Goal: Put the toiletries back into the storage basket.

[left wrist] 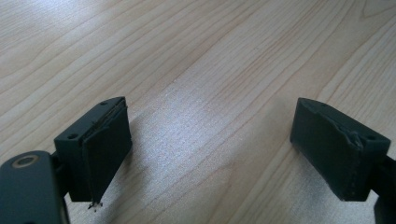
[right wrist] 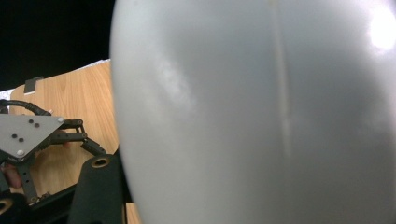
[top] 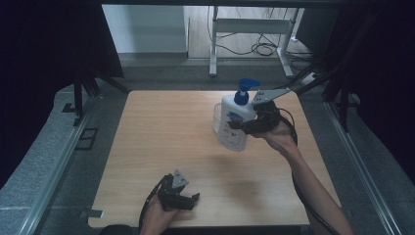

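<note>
A white pump bottle with a blue pump head and a printed label is at the right back of the wooden table. My right gripper is shut on its body from the right side. The bottle leans a little and seems lifted just off the wood. In the right gripper view the bottle's white wall sits right against the camera, with one black jaw beside it at lower left. My left gripper rests low near the table's front edge. Its jaws stand open over bare wood, with nothing between the pads.
A clear cup-like container stands just behind and left of the bottle. Dark curtains flank the table. A white metal frame and loose cables lie on the floor beyond the far edge. The grey plate of the left gripper is far off.
</note>
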The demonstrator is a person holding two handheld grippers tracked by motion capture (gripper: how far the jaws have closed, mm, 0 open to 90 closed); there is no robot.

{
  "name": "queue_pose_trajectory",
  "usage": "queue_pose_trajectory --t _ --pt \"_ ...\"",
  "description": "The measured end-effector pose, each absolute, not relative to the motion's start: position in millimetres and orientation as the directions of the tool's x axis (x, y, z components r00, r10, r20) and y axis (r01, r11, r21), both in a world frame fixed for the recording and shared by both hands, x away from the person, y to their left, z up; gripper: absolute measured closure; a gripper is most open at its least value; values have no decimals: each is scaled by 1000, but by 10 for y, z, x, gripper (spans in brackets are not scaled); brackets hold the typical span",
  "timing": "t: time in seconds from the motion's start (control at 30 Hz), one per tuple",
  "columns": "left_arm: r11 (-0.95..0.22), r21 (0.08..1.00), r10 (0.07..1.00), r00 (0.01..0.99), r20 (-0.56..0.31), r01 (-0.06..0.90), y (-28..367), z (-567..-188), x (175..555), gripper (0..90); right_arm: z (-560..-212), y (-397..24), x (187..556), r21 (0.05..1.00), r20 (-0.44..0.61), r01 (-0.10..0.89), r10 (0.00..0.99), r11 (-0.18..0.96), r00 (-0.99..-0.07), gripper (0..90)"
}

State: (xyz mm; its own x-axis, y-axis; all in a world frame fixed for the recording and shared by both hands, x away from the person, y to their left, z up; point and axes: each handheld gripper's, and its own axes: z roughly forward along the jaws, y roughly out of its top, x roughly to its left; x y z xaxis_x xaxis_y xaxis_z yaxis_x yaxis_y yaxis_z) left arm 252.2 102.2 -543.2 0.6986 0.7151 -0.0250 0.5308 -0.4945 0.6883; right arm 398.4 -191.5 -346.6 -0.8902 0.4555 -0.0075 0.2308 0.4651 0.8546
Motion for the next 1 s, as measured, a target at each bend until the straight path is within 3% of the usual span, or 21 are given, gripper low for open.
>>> queue_pose_trajectory --t 1.0 --pt "-492 689 715 698 -28 532 1020 -5432 2521 118 -3181 -1878 4485 866 -42 219 501 450 -865 371"
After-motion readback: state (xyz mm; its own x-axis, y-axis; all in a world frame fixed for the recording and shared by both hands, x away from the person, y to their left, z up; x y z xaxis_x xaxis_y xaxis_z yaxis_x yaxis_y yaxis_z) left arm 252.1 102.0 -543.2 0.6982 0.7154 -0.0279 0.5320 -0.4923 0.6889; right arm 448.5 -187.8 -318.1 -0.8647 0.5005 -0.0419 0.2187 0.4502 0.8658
